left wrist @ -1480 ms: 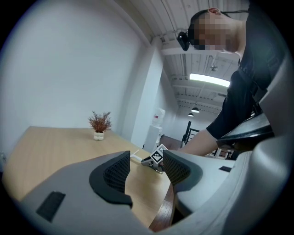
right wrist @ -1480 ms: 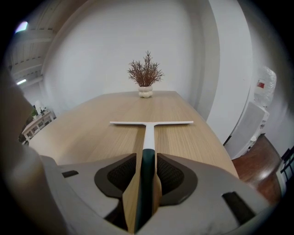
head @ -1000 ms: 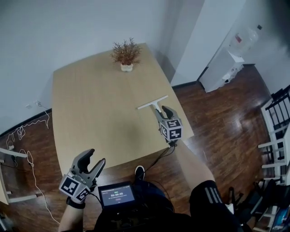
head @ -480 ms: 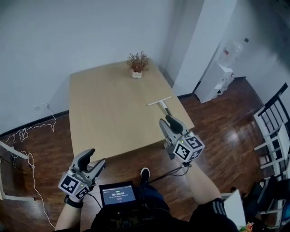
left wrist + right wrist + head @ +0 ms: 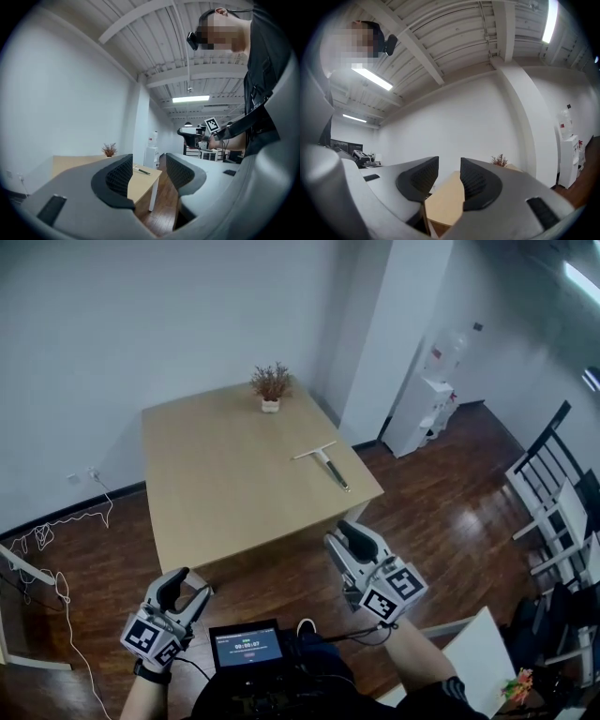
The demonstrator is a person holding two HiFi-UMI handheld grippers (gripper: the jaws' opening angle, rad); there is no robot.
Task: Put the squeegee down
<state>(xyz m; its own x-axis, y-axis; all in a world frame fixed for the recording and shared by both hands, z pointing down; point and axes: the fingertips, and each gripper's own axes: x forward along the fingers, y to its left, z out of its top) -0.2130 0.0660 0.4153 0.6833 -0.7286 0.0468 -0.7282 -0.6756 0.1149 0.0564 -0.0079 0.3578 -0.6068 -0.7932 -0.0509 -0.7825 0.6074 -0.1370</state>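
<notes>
Near the right edge of the pale tabletop (image 5: 211,488), the squeegee (image 5: 323,461) lies flat (put-down apparently complete), left gripper (image 5: 187,589) and right gripper (image 5: 345,542) well clear, jaws apart, empty; no further move seems needed.

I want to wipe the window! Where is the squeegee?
In the head view the squeegee lies flat on the table, near its right edge, closer to the person than the potted plant at the far edge.

Matt wooden table (image 5: 216,484); glossy dark wood floor (image 5: 441,512); squeegee (image 5: 323,462) perhaps metal.
</notes>
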